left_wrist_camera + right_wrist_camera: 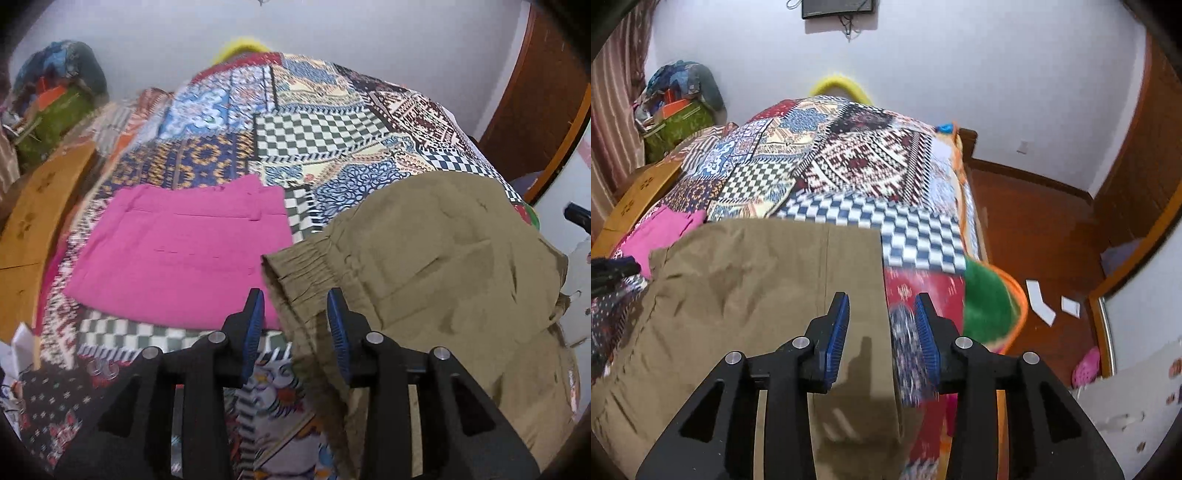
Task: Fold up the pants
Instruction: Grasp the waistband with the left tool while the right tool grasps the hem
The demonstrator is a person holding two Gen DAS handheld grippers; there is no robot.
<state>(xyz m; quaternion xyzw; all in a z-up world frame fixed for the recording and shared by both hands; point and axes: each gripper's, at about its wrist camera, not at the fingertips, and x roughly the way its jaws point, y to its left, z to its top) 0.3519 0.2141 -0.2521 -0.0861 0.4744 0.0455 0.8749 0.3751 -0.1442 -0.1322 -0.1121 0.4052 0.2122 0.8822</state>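
Observation:
Khaki pants (436, 266) lie spread on a patchwork bedspread (317, 125), with their elastic waistband (299, 266) at the left. My left gripper (295, 317) is open, and the waistband's near corner lies between its blue pads. In the right wrist view the same khaki pants (757, 288) fill the lower left. My right gripper (881, 325) is open over their right edge, just above the cloth. Nothing is gripped.
A folded pink garment (184, 251) lies left of the khaki pants, also showing in the right wrist view (661, 232). A wooden headboard (33, 221) runs along the left. The bed's right edge (971, 221) drops to a wooden floor (1034, 240) with white papers (1039, 301).

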